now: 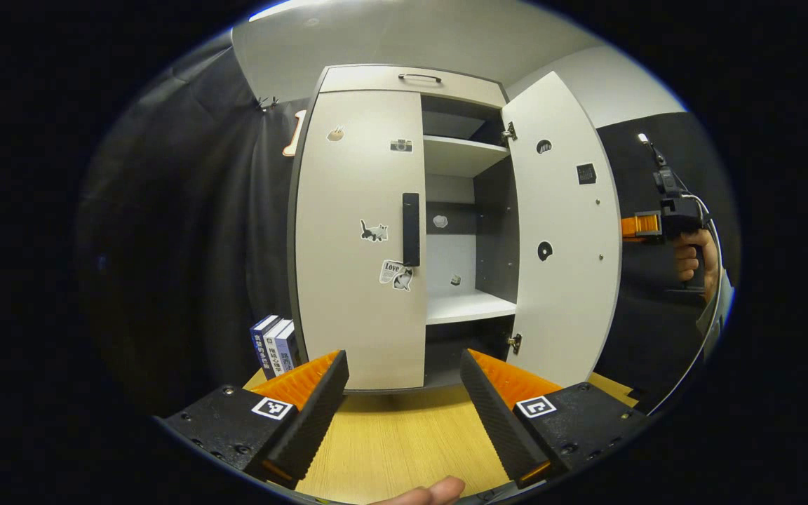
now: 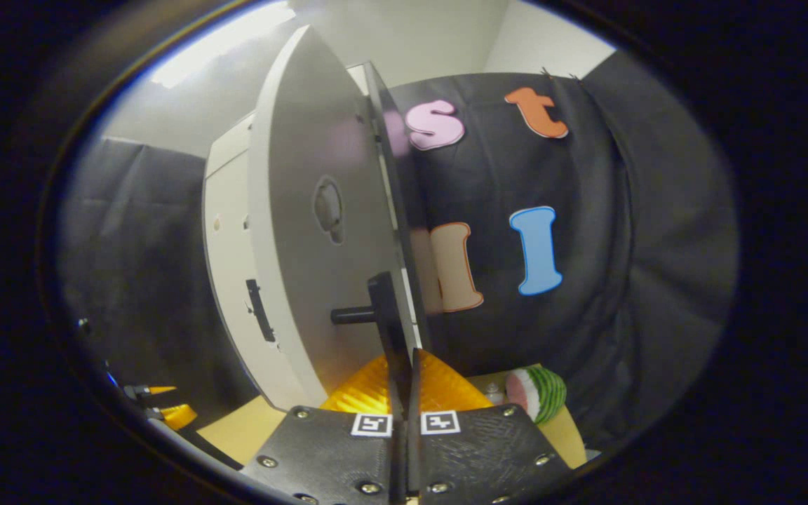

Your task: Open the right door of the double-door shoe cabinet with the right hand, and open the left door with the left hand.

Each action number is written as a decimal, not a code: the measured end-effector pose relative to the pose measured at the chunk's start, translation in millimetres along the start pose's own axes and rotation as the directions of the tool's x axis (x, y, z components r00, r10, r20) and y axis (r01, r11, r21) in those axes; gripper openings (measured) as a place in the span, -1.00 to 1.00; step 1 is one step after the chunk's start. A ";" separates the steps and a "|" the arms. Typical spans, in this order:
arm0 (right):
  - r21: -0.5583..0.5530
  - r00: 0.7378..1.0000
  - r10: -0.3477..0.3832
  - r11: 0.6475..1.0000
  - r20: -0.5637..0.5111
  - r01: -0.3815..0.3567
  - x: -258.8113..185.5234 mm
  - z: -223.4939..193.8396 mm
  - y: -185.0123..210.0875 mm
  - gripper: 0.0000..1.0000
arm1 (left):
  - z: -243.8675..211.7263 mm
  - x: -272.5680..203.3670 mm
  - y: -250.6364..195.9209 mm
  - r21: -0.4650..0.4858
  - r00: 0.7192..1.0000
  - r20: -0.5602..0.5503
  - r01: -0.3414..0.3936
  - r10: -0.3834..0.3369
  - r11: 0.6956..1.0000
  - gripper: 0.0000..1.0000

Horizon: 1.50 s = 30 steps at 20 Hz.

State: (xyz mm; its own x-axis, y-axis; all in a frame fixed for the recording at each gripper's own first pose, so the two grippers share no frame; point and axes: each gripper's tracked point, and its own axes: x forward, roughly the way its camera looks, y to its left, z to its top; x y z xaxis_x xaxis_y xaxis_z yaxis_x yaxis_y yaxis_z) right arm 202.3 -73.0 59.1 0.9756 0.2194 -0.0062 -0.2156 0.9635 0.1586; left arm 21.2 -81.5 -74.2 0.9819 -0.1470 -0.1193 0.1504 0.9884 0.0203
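Right gripper was pinched on the right door's handle, holding the right door swung wide, while left gripper hung back with jaws spread, squared to the closed left door and its handle, likely for the grab.

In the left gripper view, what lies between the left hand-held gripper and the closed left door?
Only bare wooden tabletop lies between the open left hand-held gripper and the closed left door; the books stand off to the side.
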 end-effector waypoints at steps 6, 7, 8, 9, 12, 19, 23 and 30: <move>0.018 0.999 0.036 0.999 0.000 -0.036 1.5 -3.0 4.5 -0.98 | -0.4 -0.4 8.0 0.020 1.000 0.000 -0.018 0.019 1.000 0.99; 0.023 0.999 0.045 0.999 0.005 -0.045 2.1 -3.0 6.3 -0.98 | 1.0 1.8 8.0 0.005 1.000 0.003 -0.020 0.020 1.000 0.99; 0.023 0.999 0.044 0.999 0.013 -0.044 1.4 -1.9 5.5 -0.98 | 2.4 3.8 8.2 -0.022 1.000 0.005 -0.022 0.022 1.000 0.99; 0.025 0.999 0.043 0.999 0.019 -0.044 1.0 -2.1 5.1 -0.98 | 6.0 7.1 5.5 -0.045 1.000 0.010 -0.010 0.010 0.999 0.97; -0.005 0.999 -0.012 1.000 0.030 0.012 -6.4 -7.8 -12.0 -0.81 | 21.3 20.4 13.6 -0.029 0.999 0.027 -0.025 0.026 0.999 0.96; 0.025 0.981 -0.141 0.990 0.137 0.139 -64.5 -0.1 -47.7 1.00 | 55.2 75.3 29.3 -0.001 0.996 0.046 -0.079 0.079 0.997 0.96; 0.045 0.974 -0.158 0.987 0.163 0.152 -108.5 0.4 -36.2 0.99 | 62.9 115.1 24.5 -0.024 0.997 0.029 -0.065 0.065 0.998 0.96; -0.002 0.978 -0.166 0.986 0.125 0.167 -163.0 -32.4 5.1 0.97 | 75.6 179.6 5.3 -0.079 1.000 -0.023 -0.004 0.002 0.997 0.96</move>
State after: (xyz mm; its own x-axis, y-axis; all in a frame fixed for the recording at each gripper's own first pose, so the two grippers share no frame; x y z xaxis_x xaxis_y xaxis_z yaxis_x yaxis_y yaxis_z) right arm 40.8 -98.9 28.9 0.9952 0.0357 0.0914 -0.0495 0.9869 0.1533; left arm 207.0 -105.5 -20.5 0.9794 -0.1438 -0.1421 0.1368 0.9889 -0.0576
